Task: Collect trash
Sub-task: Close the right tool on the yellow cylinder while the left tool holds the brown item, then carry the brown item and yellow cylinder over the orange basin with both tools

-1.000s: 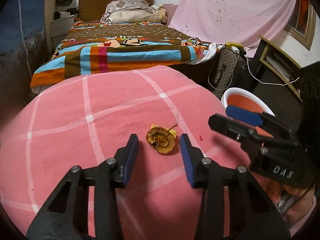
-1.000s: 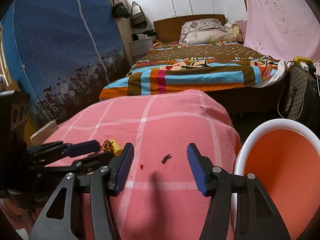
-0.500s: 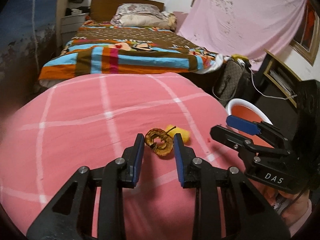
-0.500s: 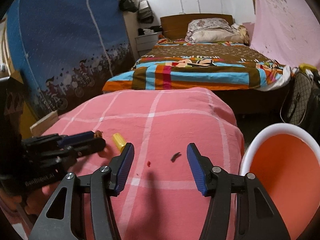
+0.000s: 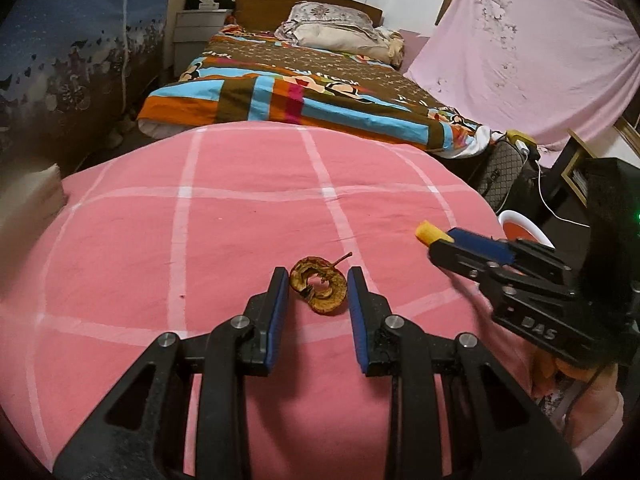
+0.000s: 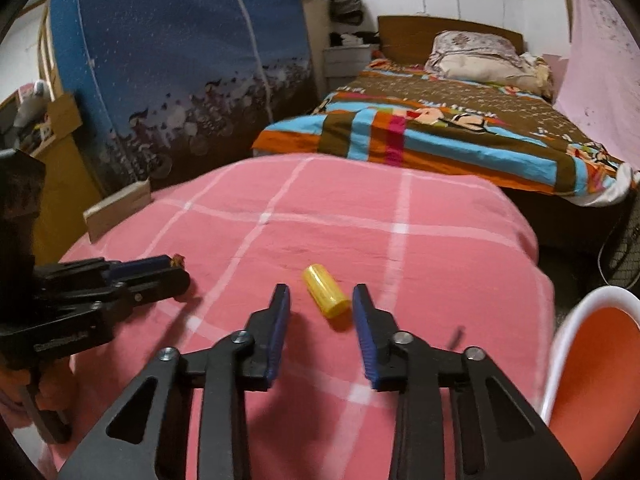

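A brown dried fruit slice with a stem (image 5: 319,290) lies on the pink checked cloth (image 5: 224,232). My left gripper (image 5: 318,280) is open, its blue pads on either side of the slice, not clearly touching it. A small yellow cylinder (image 6: 325,295) lies on the cloth between the open fingers of my right gripper (image 6: 320,294); its end shows in the left wrist view (image 5: 427,233). The orange bin with a white rim (image 6: 592,364) stands at the table's right edge.
A tiny dark scrap (image 6: 456,336) lies near the bin. A wooden block (image 6: 116,210) sits at the table's far left edge. Beyond stand a bed with a striped blanket (image 5: 320,96), a handbag (image 5: 504,168) and a pink hanging sheet (image 5: 532,56).
My left gripper closed in around the fruit slice. My right gripper moved left from the dark scrap and now straddles the yellow cylinder, with its jaws narrower.
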